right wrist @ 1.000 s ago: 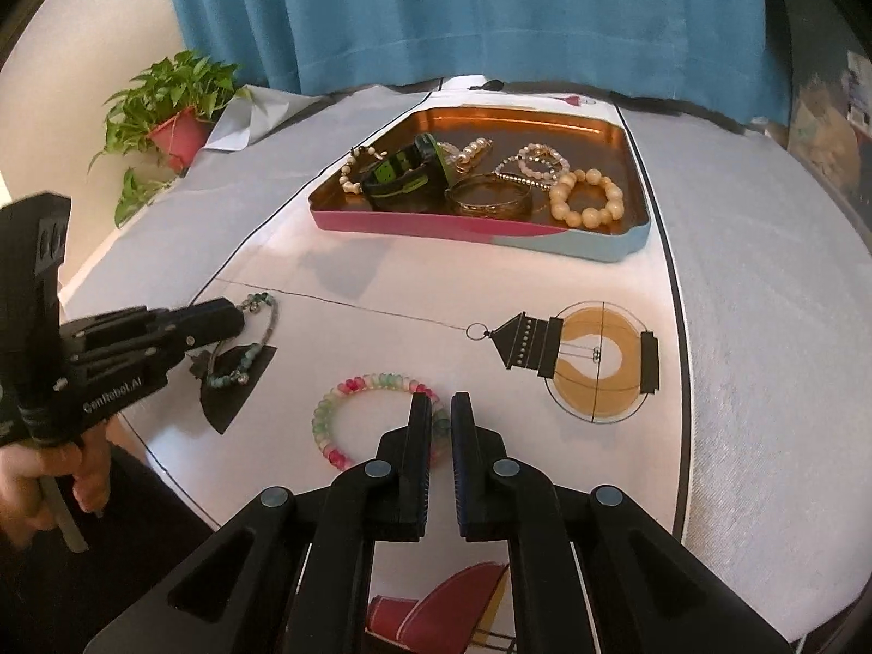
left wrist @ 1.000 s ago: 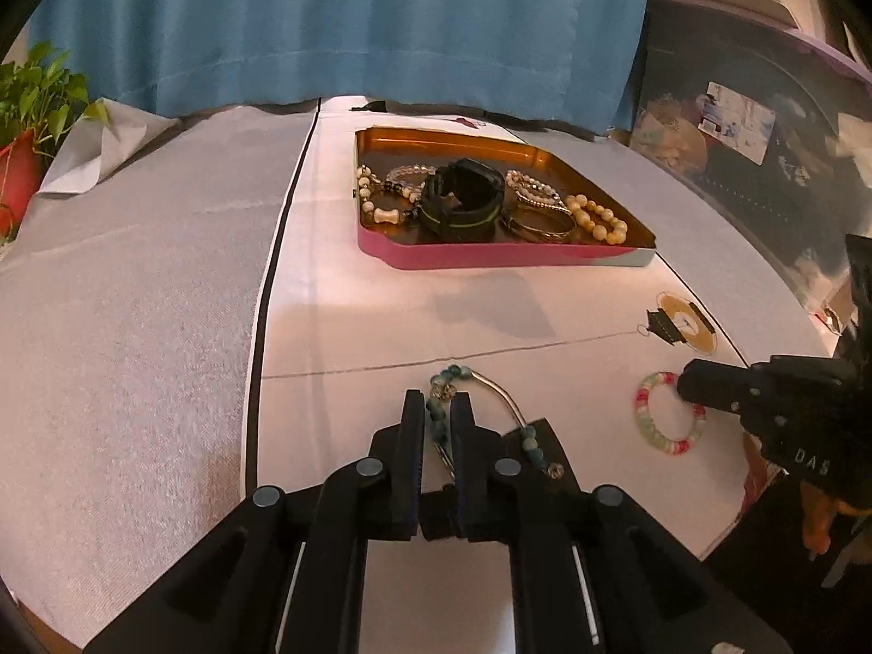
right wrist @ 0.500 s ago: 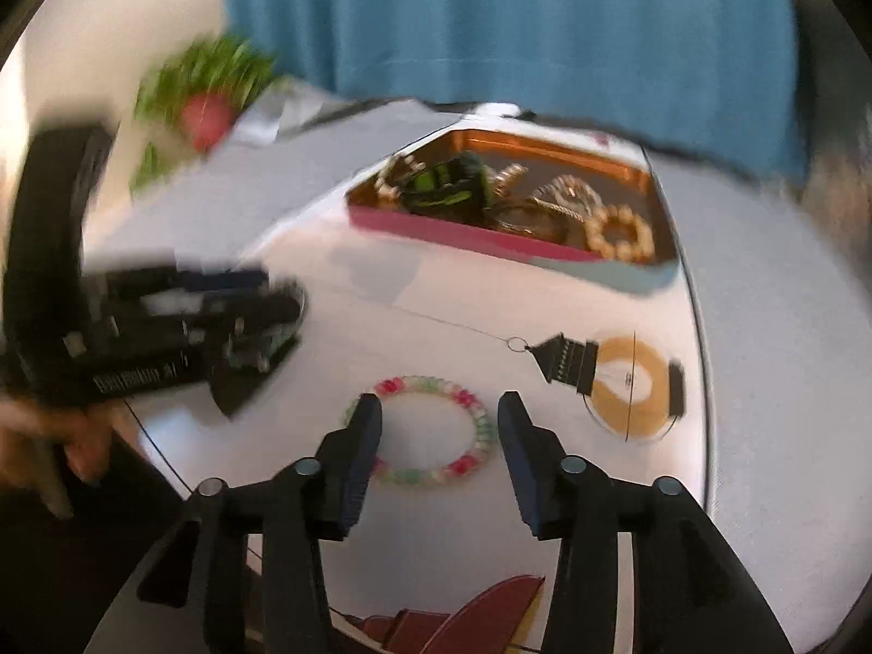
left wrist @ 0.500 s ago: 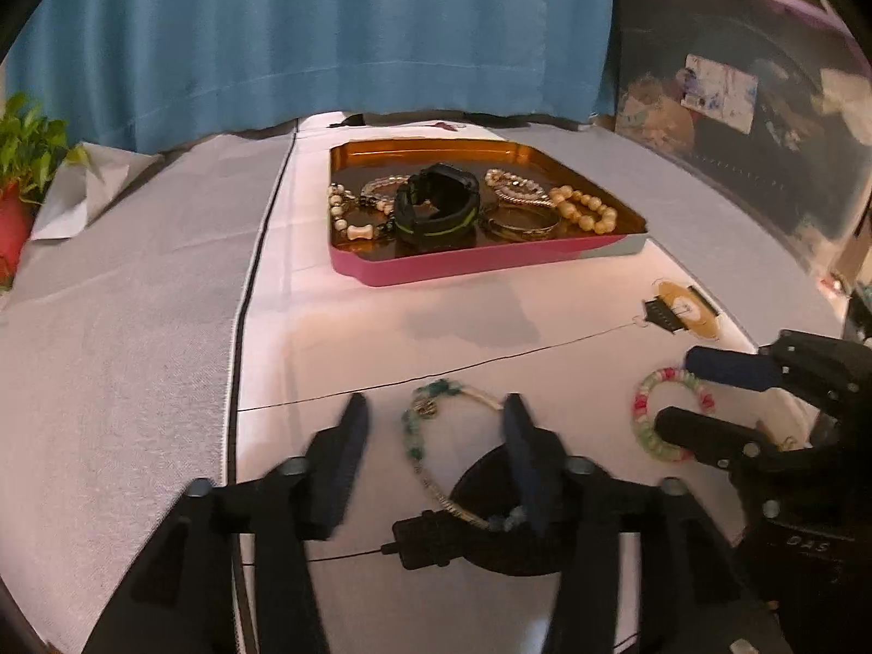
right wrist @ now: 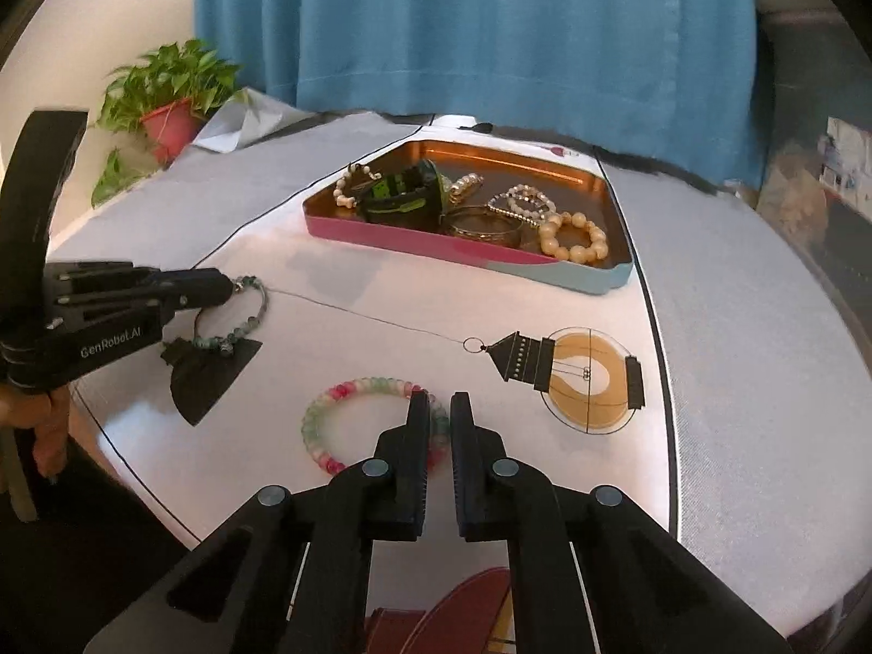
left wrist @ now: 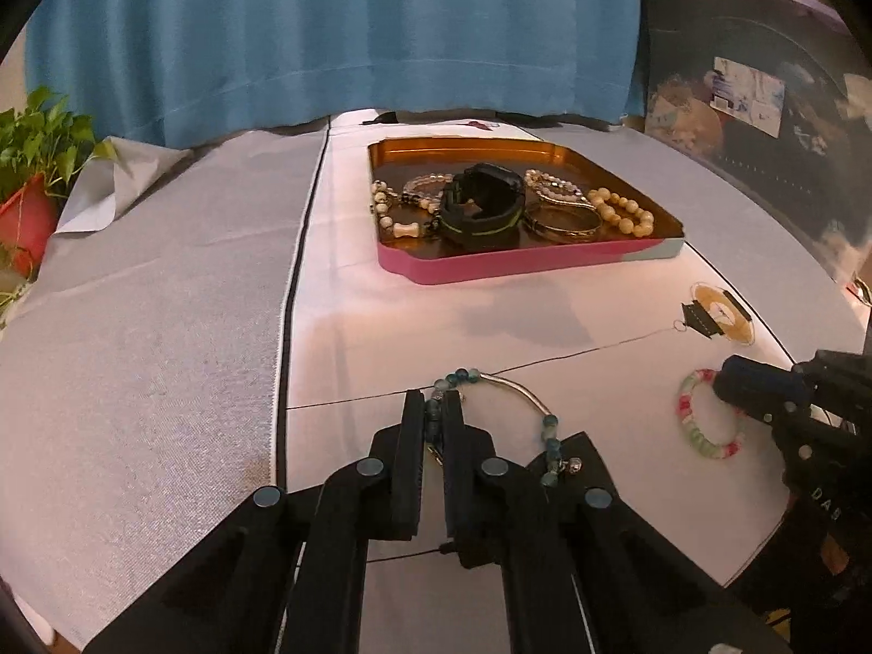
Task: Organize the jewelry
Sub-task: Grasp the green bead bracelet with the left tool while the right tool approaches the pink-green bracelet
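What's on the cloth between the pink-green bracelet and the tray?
Nothing loose: between the pink-green bracelet and the tray lies bare white cloth, crossed only by a thin printed line. The right wrist view shows it best.

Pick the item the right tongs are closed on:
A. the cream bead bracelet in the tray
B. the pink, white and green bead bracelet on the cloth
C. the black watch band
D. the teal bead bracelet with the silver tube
B: in the right wrist view the right tongs pinch the pink, white and green bead bracelet lying on the cloth, while the left tongs grip the teal bead bracelet.
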Demonstrator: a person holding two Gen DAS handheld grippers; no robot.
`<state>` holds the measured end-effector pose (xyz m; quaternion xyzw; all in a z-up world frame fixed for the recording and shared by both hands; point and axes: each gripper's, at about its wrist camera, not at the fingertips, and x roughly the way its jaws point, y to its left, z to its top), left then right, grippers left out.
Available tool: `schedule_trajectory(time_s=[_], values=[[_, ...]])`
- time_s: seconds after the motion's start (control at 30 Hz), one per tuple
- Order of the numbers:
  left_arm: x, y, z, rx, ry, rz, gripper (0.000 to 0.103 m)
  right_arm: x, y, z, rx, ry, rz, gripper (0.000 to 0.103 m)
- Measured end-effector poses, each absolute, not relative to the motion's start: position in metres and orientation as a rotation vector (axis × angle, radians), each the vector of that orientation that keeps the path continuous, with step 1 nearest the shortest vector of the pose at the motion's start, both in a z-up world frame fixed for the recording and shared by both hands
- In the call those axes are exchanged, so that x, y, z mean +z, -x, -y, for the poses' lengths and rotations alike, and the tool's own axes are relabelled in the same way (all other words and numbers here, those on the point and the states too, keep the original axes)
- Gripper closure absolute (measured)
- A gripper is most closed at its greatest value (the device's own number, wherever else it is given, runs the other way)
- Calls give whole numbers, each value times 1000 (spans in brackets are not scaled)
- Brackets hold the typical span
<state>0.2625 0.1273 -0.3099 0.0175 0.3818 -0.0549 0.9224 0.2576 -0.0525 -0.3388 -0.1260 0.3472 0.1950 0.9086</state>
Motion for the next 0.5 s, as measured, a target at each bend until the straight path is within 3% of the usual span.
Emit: schedule_trajectory(time_s=[0.5], values=[[-302,-266,-128,-173,173,-804,100,-318,-241,103,350,79,-746,97]])
